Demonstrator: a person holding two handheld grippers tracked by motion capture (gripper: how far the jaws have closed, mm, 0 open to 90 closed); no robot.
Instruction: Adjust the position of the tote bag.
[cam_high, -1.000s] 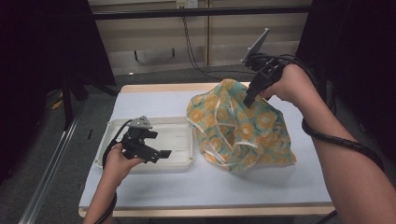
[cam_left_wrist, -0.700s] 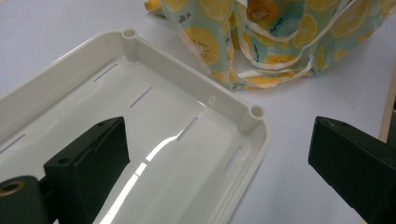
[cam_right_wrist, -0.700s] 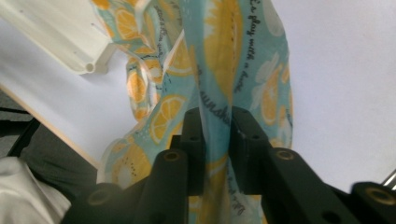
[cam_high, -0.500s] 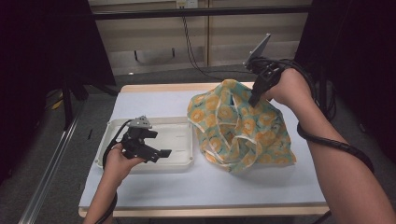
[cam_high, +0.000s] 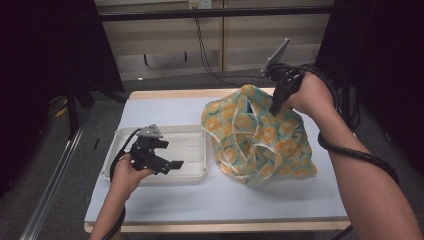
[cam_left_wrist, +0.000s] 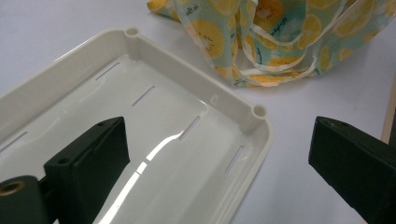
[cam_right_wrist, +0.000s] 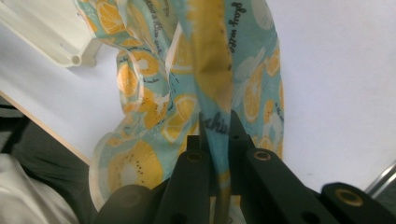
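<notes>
Overhead, right gripper (cam_high: 275, 107) raised, pointing down, pinching fruit-print cloth (cam_high: 260, 137).

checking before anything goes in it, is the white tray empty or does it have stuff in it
Empty. The white tray shows only its bare glossy floor with slots; the fruit-print cloth lies beside it on the table, outside the rim.

The table (cam_high: 165, 210) carries two items. The tray (cam_high: 195, 172) lies on its left half; the cloth bag (cam_high: 260, 145) lies heaped on its right half, just beside the tray's right edge. The left gripper (cam_high: 175, 164) sits over the tray's near portion, above the tray floor. The right gripper (cam_high: 274, 109) stands at the bag's far upper edge, above the table's rear right area, with a fold of the bag between its jaws. Cables (cam_high: 210, 55) hang behind the table's far edge.
</notes>
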